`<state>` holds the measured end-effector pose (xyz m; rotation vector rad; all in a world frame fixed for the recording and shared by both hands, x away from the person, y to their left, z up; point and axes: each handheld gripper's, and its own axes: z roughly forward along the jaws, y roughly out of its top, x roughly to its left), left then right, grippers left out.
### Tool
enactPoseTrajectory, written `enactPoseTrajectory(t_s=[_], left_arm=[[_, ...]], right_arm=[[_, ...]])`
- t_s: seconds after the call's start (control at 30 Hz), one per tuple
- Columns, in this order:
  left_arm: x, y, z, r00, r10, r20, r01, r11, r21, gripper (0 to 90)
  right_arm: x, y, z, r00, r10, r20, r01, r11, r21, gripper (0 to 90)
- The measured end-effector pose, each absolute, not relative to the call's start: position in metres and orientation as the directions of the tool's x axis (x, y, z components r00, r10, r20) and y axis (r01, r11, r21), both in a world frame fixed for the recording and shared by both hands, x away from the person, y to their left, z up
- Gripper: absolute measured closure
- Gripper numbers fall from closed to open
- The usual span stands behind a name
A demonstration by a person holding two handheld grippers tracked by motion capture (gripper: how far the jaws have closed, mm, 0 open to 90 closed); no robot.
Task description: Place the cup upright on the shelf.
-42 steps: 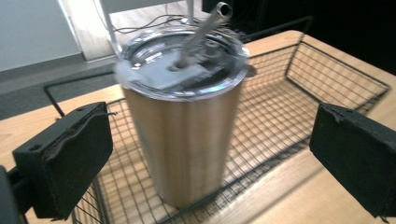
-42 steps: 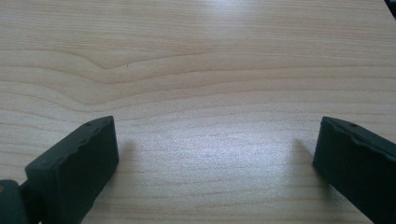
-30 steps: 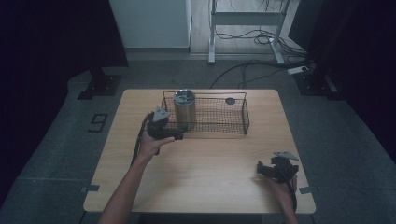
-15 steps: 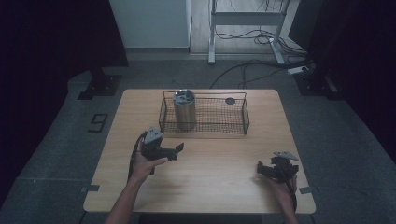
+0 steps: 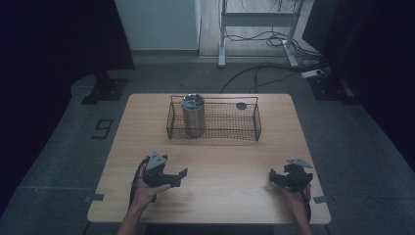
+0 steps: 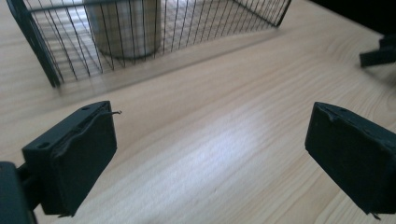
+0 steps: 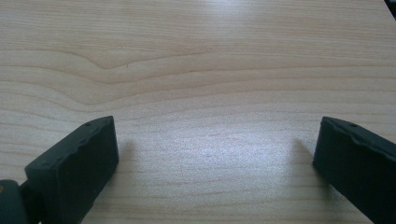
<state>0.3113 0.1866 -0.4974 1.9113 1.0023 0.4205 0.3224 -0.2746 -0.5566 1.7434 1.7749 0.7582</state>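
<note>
Metal cup [image 5: 193,115] standing upright at the left end of wire basket [image 5: 247,128], left tool [image 5: 179,176] well short of the basket, spread wide, empty, right tool [image 5: 274,178] likewise wide, over bare bench [image 5: 230,161]

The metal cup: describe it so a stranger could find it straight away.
Look to the far side of the wooden table, where a black wire basket sits. The metal cup stands upright in its left end. It is the tall shiny cylinder; the small dark disc near the basket's right end lies flat.
</note>
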Motion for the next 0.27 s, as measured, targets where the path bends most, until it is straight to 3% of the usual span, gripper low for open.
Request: enactPoseTrajectory(t_s=[0.27], left_arm=[[0.308, 0.1886, -0.5016, 0.6, 0.793, -0.11, 0.484, -0.25, 0.839, 4.0]], right_arm=[[0.3223, -0.2747, -0.5565, -0.023, 1.0, 0.011, 0.7, 0.008, 0.714, 0.0]])
